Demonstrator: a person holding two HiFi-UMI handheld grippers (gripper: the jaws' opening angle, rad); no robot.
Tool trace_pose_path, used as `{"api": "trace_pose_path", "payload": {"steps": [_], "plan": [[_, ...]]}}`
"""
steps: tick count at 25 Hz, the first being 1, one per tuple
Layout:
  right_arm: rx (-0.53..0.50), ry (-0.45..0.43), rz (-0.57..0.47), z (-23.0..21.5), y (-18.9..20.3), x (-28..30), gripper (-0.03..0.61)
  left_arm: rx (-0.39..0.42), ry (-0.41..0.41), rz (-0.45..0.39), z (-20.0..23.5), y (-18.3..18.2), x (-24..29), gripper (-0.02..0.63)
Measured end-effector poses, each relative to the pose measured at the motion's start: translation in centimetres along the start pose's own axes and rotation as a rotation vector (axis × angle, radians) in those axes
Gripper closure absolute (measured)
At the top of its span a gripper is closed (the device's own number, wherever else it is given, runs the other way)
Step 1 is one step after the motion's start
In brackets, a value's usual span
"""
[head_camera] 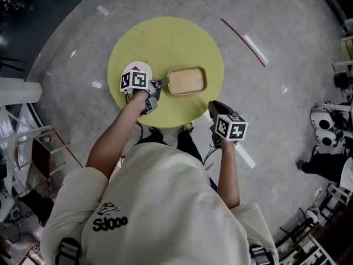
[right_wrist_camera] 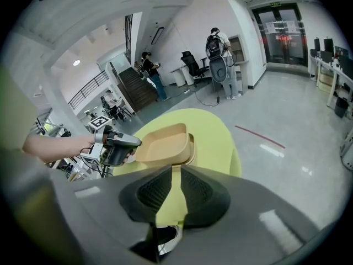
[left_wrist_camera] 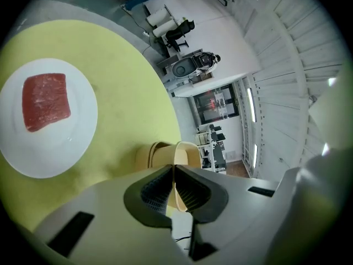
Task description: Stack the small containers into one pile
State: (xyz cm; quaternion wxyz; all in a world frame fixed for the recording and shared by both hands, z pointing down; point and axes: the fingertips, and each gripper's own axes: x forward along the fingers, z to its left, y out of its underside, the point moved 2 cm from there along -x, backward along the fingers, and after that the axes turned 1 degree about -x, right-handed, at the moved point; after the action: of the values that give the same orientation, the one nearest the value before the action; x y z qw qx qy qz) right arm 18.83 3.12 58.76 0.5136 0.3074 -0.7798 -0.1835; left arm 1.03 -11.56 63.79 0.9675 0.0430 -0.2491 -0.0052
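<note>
A tan rectangular container [head_camera: 187,80] sits in the middle of the round yellow table [head_camera: 165,32]. A second rim shows along its side in both gripper views, so it looks like nested containers [right_wrist_camera: 162,141]. My left gripper [head_camera: 160,84] is shut on the left rim of the container [left_wrist_camera: 188,150], with the thin wall pinched between the pads of the left gripper [left_wrist_camera: 175,173]. My right gripper [head_camera: 213,105] hangs at the table's near edge, right of the container and apart from it. The right gripper [right_wrist_camera: 172,169] is shut with nothing between its jaws.
A white plate [left_wrist_camera: 77,142] with a red slab of meat [left_wrist_camera: 46,101] lies on the table left of the container, partly under the left gripper's marker cube [head_camera: 135,80]. Grey floor with a red line [head_camera: 242,42] surrounds the table. Machines stand at the right [head_camera: 328,131].
</note>
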Motion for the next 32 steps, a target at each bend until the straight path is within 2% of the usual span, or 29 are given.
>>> {"api": "trace_pose_path", "payload": {"steps": [7, 11, 17, 22, 24, 27, 30, 32], "plan": [[0.012, -0.004, 0.008, -0.6, 0.1, 0.2, 0.518, 0.042, -0.012, 0.063, -0.5, -0.5, 0.9, 0.589], [0.012, -0.01, 0.009, -0.9, -0.5, 0.5, 0.518, 0.049, -0.041, 0.044, -0.6, -1.2, 1.2, 0.59], [0.0, -0.014, 0.02, -1.9, -2.1, 2.0, 0.52, 0.041, -0.068, 0.079, 0.0, -0.8, 1.9, 0.589], [-0.032, -0.023, 0.043, -2.3, -3.0, 3.7, 0.52, 0.048, -0.086, 0.044, 0.4, -0.9, 2.0, 0.589], [-0.039, -0.034, 0.057, -2.4, -3.2, 4.6, 0.52, 0.098, -0.117, 0.005, 0.3, -1.3, 1.8, 0.589], [-0.048, -0.045, 0.082, -2.8, -3.3, 5.7, 0.52, 0.218, -0.183, -0.047, 0.0, -1.7, 1.5, 0.584], [-0.065, -0.051, 0.106, -2.8, -3.1, 7.0, 0.52, 0.331, -0.235, -0.047, 0.2, -1.3, 1.3, 0.541], [-0.076, -0.054, 0.126, -2.7, -2.9, 7.8, 0.52, 0.366, -0.255, -0.024, 0.6, -0.9, 1.2, 0.534]]}}
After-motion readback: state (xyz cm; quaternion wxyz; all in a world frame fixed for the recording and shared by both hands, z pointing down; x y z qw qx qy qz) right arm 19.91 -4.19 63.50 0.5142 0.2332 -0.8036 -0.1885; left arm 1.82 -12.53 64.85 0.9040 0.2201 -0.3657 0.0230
